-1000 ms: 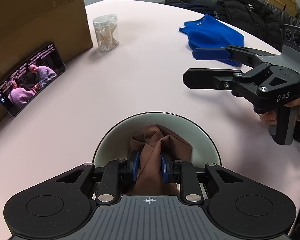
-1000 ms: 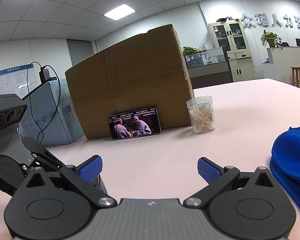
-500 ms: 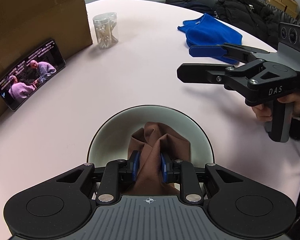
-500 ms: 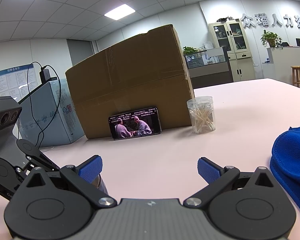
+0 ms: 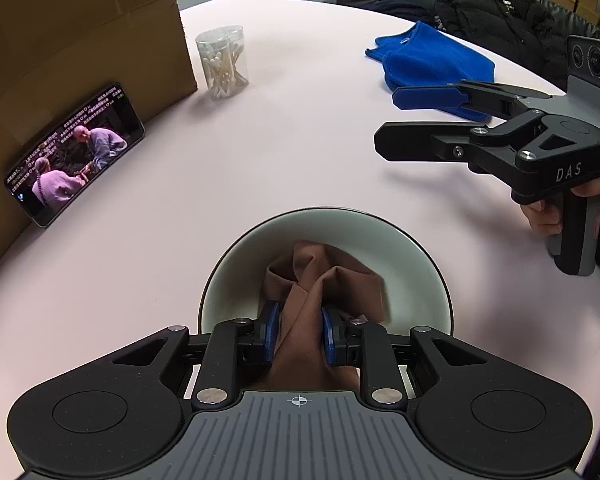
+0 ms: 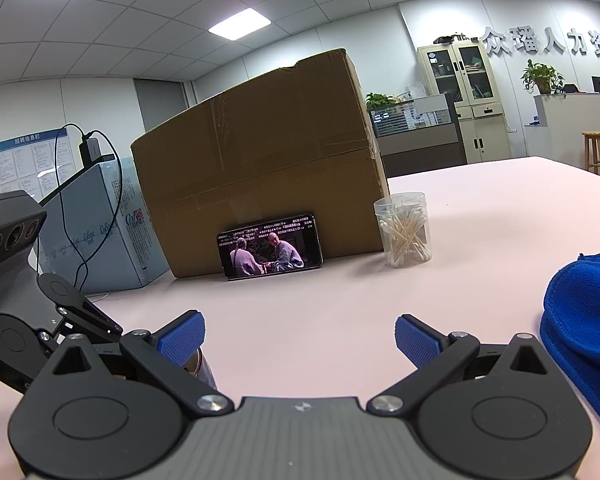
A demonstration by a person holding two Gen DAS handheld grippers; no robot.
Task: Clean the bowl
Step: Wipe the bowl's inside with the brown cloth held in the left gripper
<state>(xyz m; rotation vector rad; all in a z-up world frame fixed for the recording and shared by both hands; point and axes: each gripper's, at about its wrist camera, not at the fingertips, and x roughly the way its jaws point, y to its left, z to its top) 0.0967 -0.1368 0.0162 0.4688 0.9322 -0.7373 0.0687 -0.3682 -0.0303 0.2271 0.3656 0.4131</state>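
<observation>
Bowl (image 5: pixel 228 276) sits upright on the pink counter (image 5: pixel 260 152), low in the left wrist view at about 6 o'clock. It's round and shallow, pale off-white inside with a thin dark rim. A brown cloth (image 5: pixel 320 284) is bunched in folds on its inner surface, covering the centre and the near side, with bare interior showing at 9, 12 and 3 o'clock. The cloth's near end rises out of the bowl toward 6 o'clock.
</observation>
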